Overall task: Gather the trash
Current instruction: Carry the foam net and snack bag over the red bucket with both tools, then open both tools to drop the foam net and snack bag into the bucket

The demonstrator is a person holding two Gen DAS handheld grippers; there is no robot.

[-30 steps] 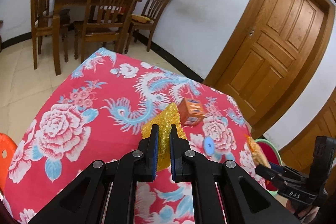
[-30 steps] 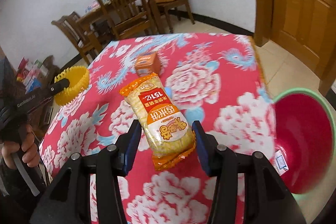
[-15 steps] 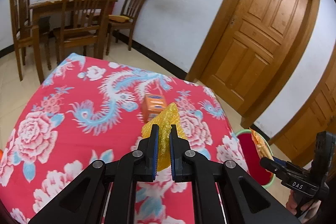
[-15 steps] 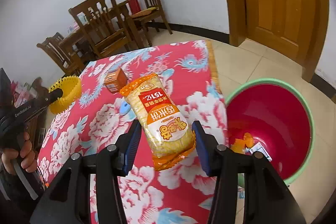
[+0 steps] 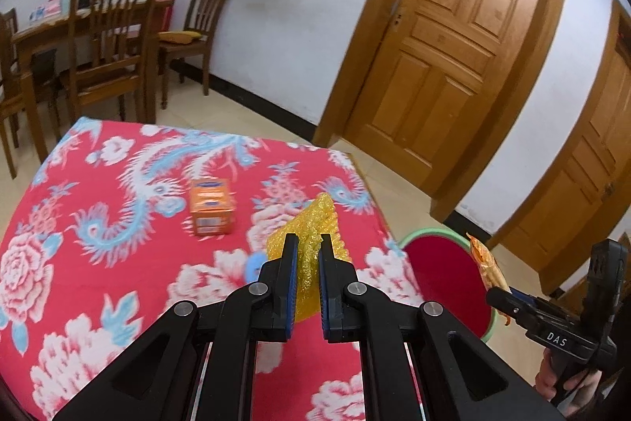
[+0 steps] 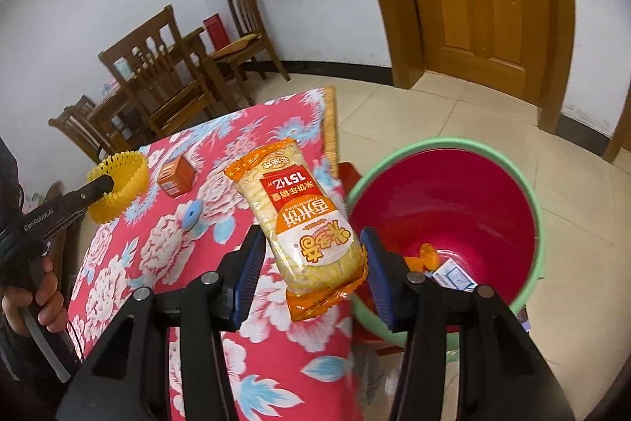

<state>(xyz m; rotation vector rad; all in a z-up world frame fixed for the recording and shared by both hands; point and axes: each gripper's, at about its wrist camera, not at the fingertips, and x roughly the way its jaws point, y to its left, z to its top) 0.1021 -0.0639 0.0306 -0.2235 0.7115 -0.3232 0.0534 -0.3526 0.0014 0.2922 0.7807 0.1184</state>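
My left gripper [image 5: 307, 243] is shut on a yellow foam net sleeve [image 5: 315, 223] and holds it above the table; from the right wrist view the sleeve [image 6: 120, 184] shows as a ring at the left gripper's tip. My right gripper [image 6: 311, 243] is shut on an orange rice-cracker packet [image 6: 299, 212], held over the table's edge beside the red bucket with green rim [image 6: 445, 200]. The bucket [image 5: 441, 271] stands on the floor to the table's right with some trash at its bottom. An orange box [image 5: 211, 206] and a blue disc [image 6: 192, 214] lie on the table.
The table carries a red floral cloth [image 5: 98, 223]. Wooden chairs and a dining table [image 5: 98, 58] stand behind it. Wooden doors [image 5: 453, 58] are at the right. The floor is tiled [image 6: 473, 113].
Both grippers have swung right with their loads toward the bucket. The bucket has come into the left wrist view and fills more of the right wrist view.
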